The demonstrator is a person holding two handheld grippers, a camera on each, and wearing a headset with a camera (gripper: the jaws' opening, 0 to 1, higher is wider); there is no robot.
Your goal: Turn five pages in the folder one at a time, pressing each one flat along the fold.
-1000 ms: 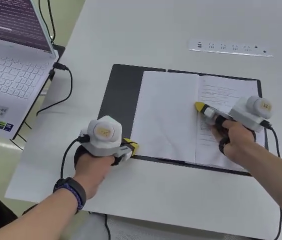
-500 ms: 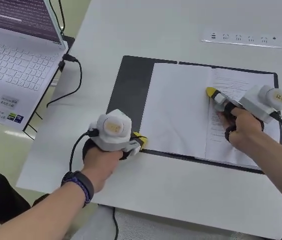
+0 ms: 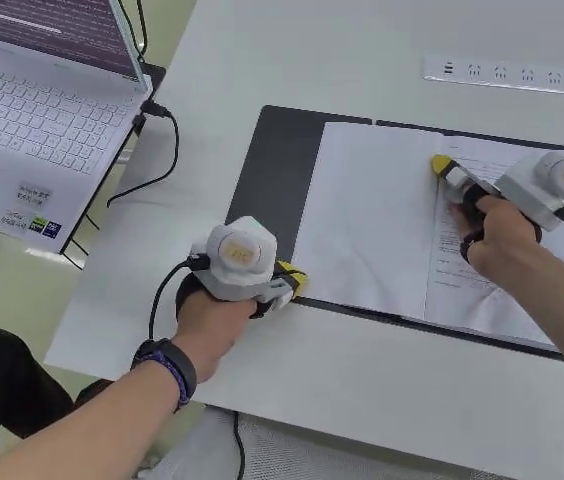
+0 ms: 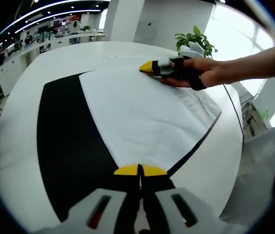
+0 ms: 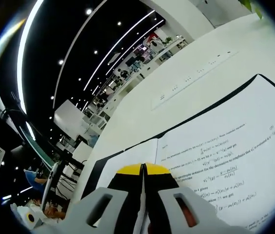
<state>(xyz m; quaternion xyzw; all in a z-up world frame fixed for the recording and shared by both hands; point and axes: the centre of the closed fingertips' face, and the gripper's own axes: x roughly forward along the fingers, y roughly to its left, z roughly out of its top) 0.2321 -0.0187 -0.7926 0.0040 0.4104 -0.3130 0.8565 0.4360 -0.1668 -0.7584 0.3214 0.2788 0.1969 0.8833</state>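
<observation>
The folder (image 3: 272,190) lies open on the white table (image 3: 292,50), across the centre and right of the head view, with its black inner cover bare on the left side. A blank white page (image 3: 372,220) lies over the middle of it, and a printed page (image 3: 462,285) sits just to the right.

We see the right gripper (image 3: 442,166) in the upper right of that view. Its yellow tips are drawn tight together with nothing between them, and they rest on the fold where the blank page meets the printed one. In the right gripper view the closed tips sit at bottom centre, on that same line.

The left gripper (image 3: 290,281) is at lower centre of the head view, at the near edge of the folder by the lower left corner of the blank page. Its jaws are also pressed together with no gap. We cannot tell whether they touch the paper.

A laptop (image 3: 32,110) occupies the upper left, with a black cable (image 3: 162,150) running from its side. A white power strip (image 3: 512,75) lies along the top right.
</observation>
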